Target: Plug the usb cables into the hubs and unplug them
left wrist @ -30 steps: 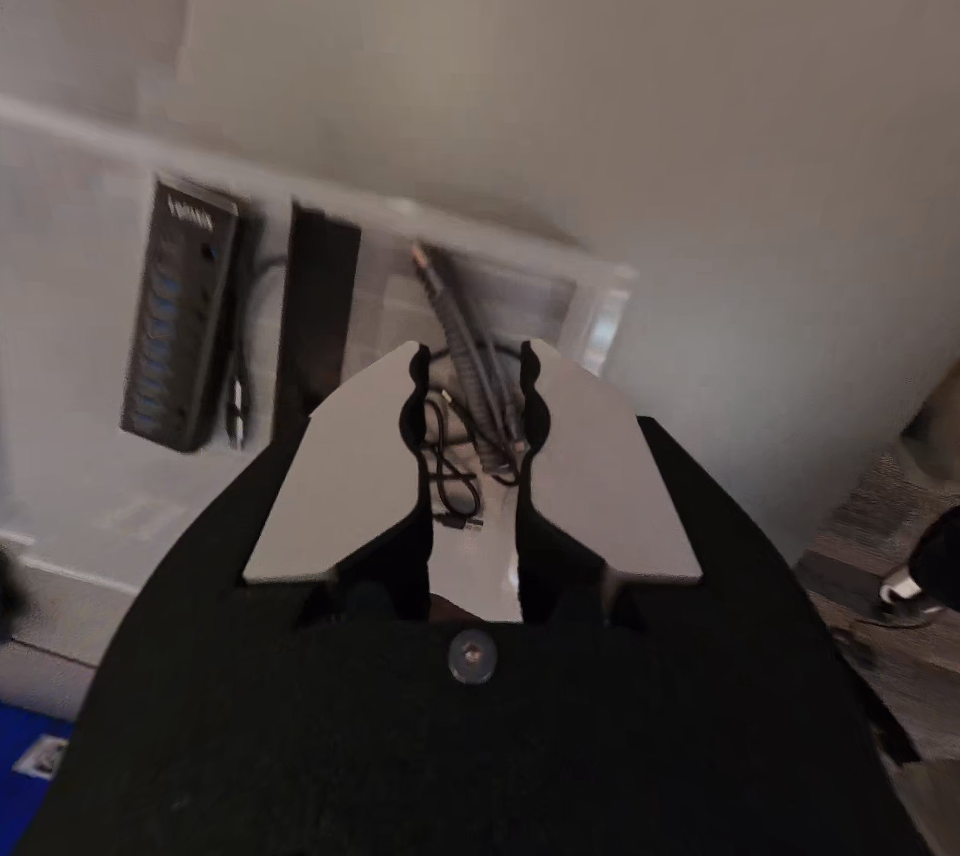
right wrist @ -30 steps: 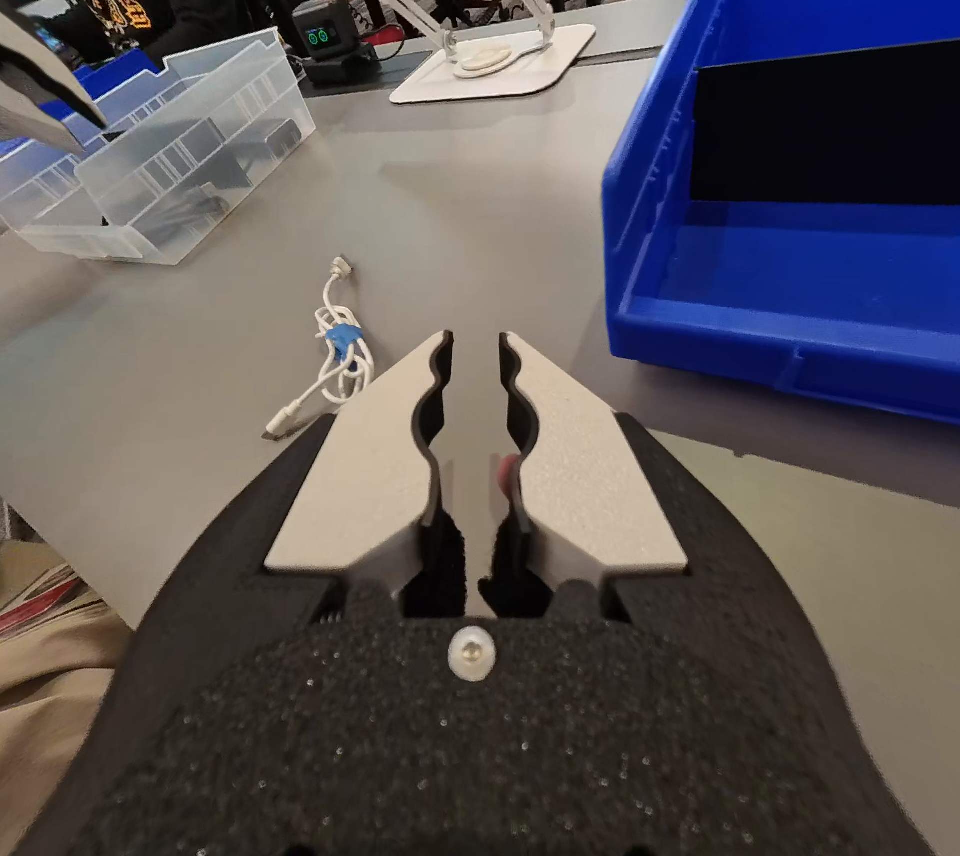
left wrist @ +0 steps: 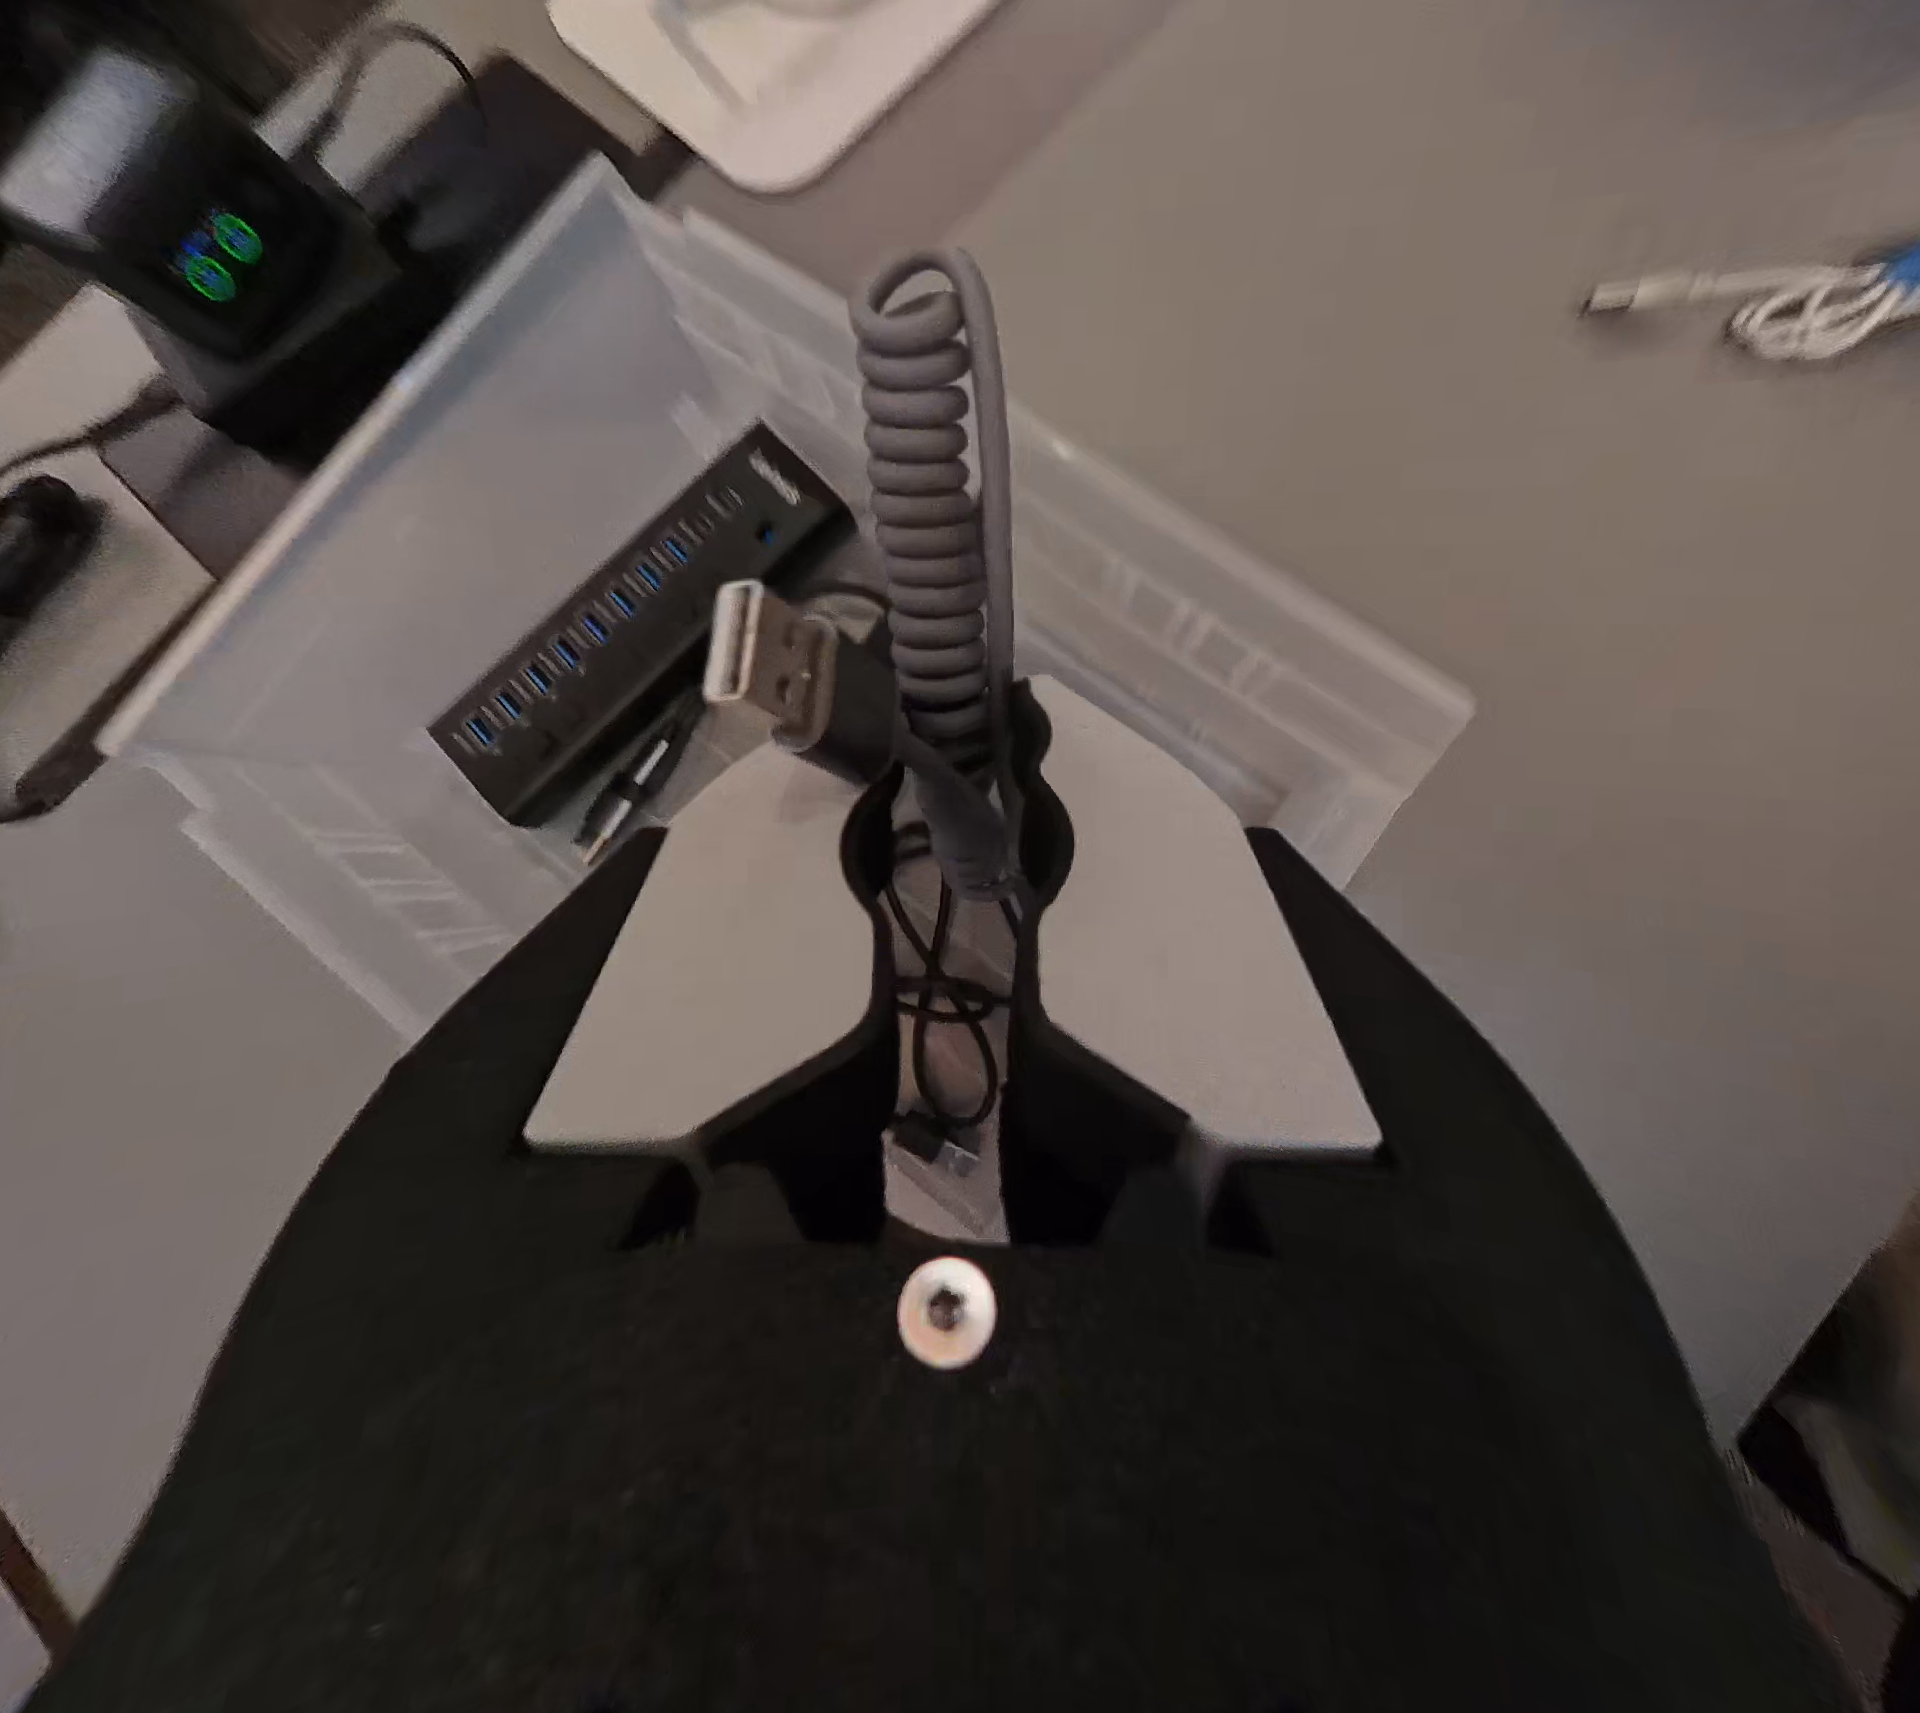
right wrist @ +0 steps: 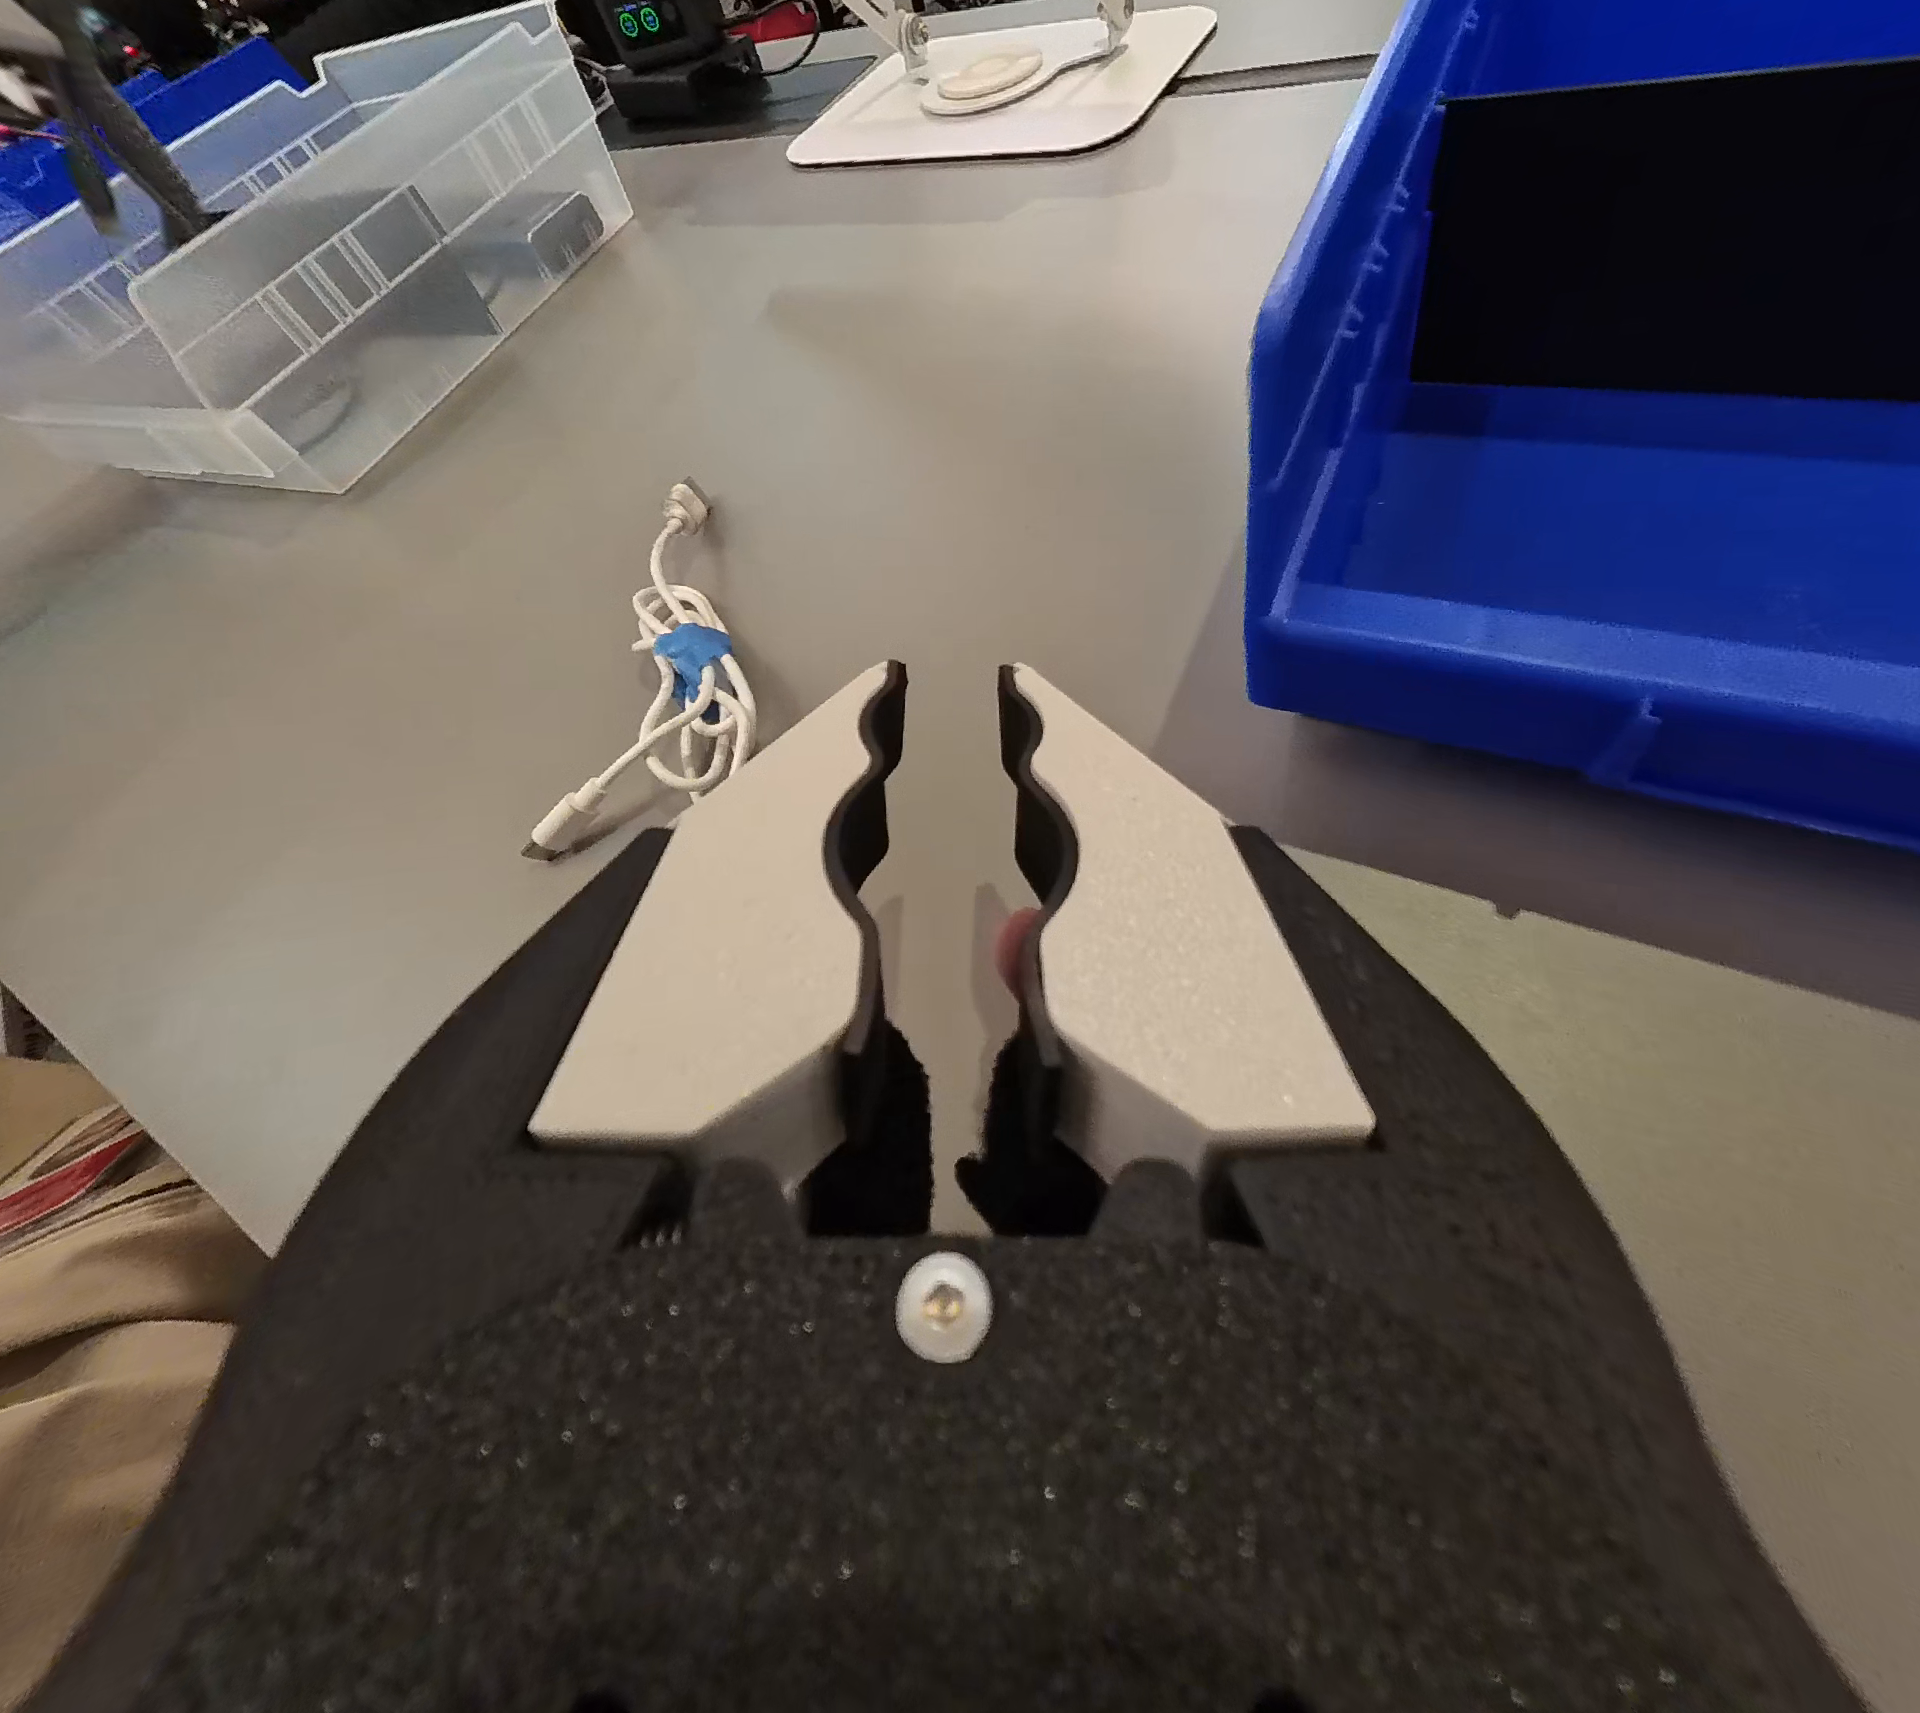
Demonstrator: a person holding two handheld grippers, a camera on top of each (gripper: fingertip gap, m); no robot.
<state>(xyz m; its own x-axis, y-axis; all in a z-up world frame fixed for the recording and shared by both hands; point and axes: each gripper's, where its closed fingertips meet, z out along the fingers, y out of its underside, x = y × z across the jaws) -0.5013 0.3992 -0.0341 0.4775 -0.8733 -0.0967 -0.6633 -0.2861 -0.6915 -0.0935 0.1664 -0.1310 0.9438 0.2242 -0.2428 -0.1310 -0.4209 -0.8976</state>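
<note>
The left gripper [left wrist: 951, 790] pinches a grey coiled cable [left wrist: 928, 510], whose USB plug [left wrist: 764, 664] juts toward 10 o'clock, above the black hub [left wrist: 623, 629] lying in the clear bin [left wrist: 1195, 624]. The right gripper [right wrist: 951, 676] hovers over the grey table [right wrist: 935, 416], fingers slightly spread and holding nothing; a bundled white cable [right wrist: 681, 687] lies at its 10 o'clock, a blue bin [right wrist: 1558, 676] at 2 o'clock

The right gripper [right wrist: 951, 697], jaws slightly parted and empty, hovers beside a bundled white cable [right wrist: 686, 697].
</note>
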